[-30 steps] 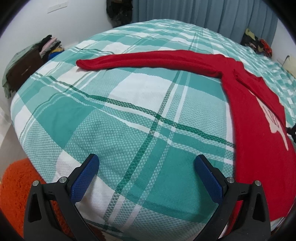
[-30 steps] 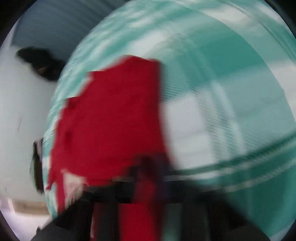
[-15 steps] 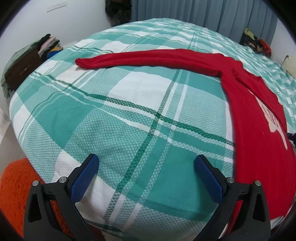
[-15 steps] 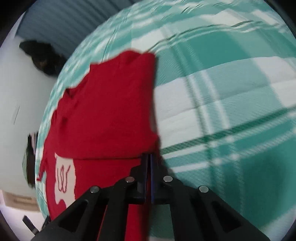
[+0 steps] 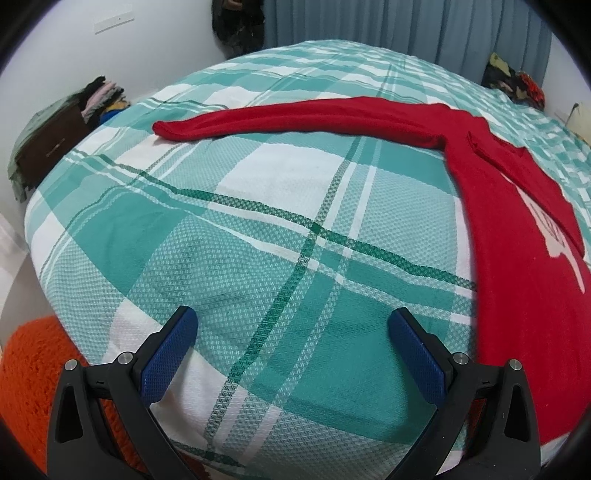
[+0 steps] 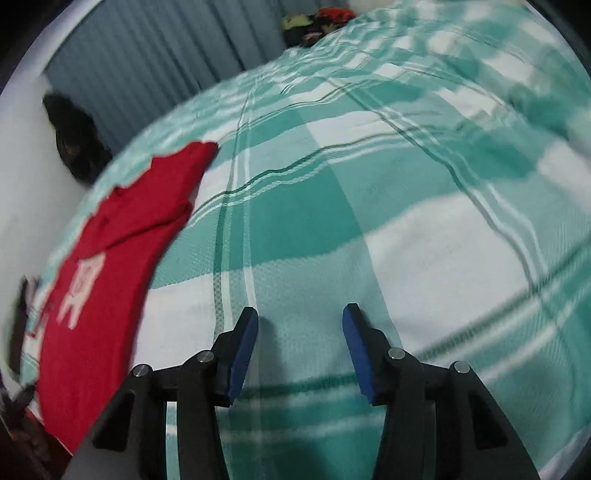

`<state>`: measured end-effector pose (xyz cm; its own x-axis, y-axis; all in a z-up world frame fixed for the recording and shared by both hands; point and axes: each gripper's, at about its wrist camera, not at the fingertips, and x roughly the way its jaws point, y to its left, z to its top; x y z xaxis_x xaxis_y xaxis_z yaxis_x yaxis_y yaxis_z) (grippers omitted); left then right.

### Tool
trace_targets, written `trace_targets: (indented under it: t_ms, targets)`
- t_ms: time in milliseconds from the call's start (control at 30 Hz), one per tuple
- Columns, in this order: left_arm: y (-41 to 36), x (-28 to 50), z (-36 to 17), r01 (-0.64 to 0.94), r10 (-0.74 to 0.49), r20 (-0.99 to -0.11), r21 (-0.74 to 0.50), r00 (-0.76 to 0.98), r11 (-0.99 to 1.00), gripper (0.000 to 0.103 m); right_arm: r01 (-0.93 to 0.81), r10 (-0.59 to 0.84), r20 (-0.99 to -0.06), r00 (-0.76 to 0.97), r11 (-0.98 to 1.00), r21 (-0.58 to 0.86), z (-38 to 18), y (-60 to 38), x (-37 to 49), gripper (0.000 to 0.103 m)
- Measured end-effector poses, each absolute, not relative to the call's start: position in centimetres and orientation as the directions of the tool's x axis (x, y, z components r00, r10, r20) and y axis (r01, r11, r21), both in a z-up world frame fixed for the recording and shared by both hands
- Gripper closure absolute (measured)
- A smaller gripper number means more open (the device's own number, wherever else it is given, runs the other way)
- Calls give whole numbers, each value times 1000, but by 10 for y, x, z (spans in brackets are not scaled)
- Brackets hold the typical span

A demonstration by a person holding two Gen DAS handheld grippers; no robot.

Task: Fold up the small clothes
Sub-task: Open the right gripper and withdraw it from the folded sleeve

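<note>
A red long-sleeved top (image 5: 517,236) lies flat on the green-and-white checked bed cover (image 5: 258,221). Its left sleeve (image 5: 295,118) stretches straight out to the left across the bed. Its right sleeve is folded in over the body, above a white print (image 5: 550,229). My left gripper (image 5: 291,332) is open and empty over the cover, left of the top's body. In the right wrist view the top (image 6: 107,266) lies at the left, with the folded sleeve (image 6: 159,192) on it. My right gripper (image 6: 299,321) is open and empty over the bare cover (image 6: 406,240), to the right of the top.
An orange rug (image 5: 33,373) lies on the floor by the bed's near-left corner. A dark cabinet with piled clothes (image 5: 62,133) stands at the left wall. Blue curtains (image 5: 406,26) hang behind the bed. More clothes (image 5: 513,81) sit at the far right corner.
My right gripper was shut on the red sleeve; it has let go, opened and moved off to the right. The sleeve now rests folded on the body. The left gripper has barely moved.
</note>
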<state>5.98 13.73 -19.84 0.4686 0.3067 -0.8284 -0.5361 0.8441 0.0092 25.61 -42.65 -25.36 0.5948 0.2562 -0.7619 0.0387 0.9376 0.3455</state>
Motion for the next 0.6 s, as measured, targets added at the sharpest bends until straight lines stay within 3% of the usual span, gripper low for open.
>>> trace_targets:
  t_ms: [100,233,600]
  targets:
    - [136,60,-199,-536,313,-826,15,469,844,0,36,297,-741,603,917,397,-257,-428,261,42]
    - [136,59,-199,-535,315,-824,16,471,844,0,-9,254,-755,605,950,312,-259,-412,263,36]
    - [134,59,-199,-535,318,-822,19,472,845,0,-35,243,-749,617,959,282,-262,-408,255,34]
